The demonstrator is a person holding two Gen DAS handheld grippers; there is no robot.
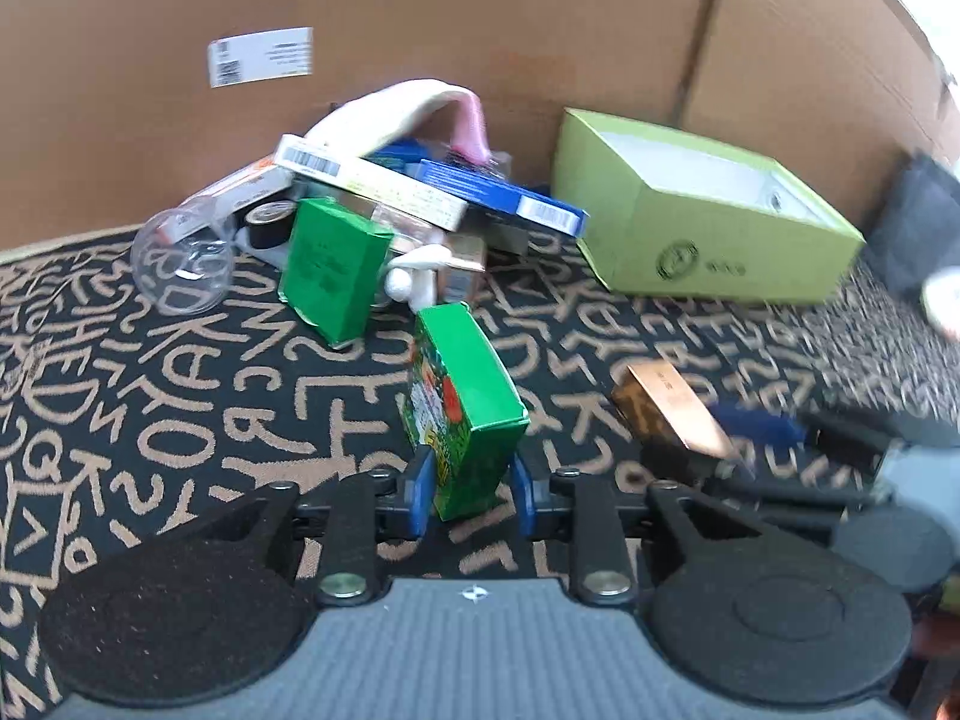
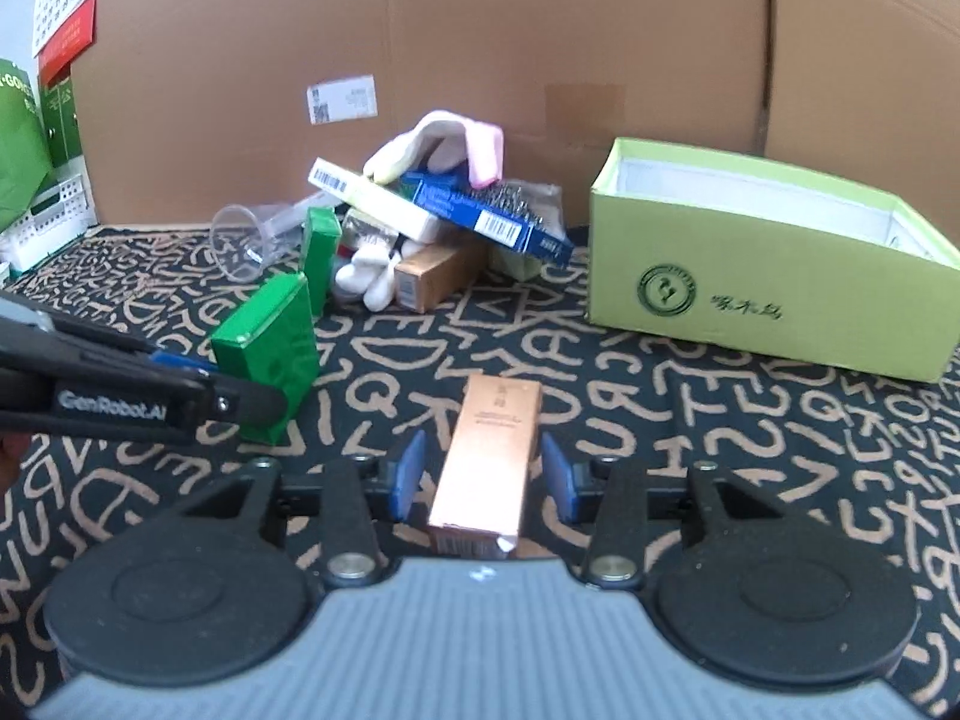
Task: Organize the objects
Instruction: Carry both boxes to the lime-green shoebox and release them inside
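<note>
A green carton (image 1: 462, 408) with printed fruit on its side stands on the letter-patterned tabletop (image 1: 180, 420), its near end between the blue pads of the left tongs (image 1: 474, 489). In the left wrist view the left pad lies against the carton's side while the right pad stands just off it, so the left tongs are spread around the carton and not pinching it. In the right wrist view the same carton (image 2: 270, 348) stands at the tip of the left tongs' black arm (image 2: 138, 402).

Just beside it, a copper-coloured box (image 2: 489, 456) lies lengthwise between the blue pads of the right tongs (image 2: 483, 474); a gap shows on each side, so these tongs are spread around the box without pressing it. The left wrist view shows that box (image 1: 672, 414) to the right of the carton, blurred.

Farther back a second green carton (image 1: 330, 267) stands upright at the front of a heap: a clear plastic cup (image 1: 183, 261) on its side, a white box with a barcode (image 1: 366, 180), a blue box (image 1: 510, 201), a white glove (image 2: 369, 276), a brown box (image 2: 432, 276) and a pale cloth with a pink edge (image 2: 456, 147) on top.

To the right of the heap, well apart from both tongs, sits an open lime-green box (image 2: 768, 306) with a round emblem. A cardboard wall (image 2: 510, 30) bearing a white label (image 2: 342, 97) closes the back
</note>
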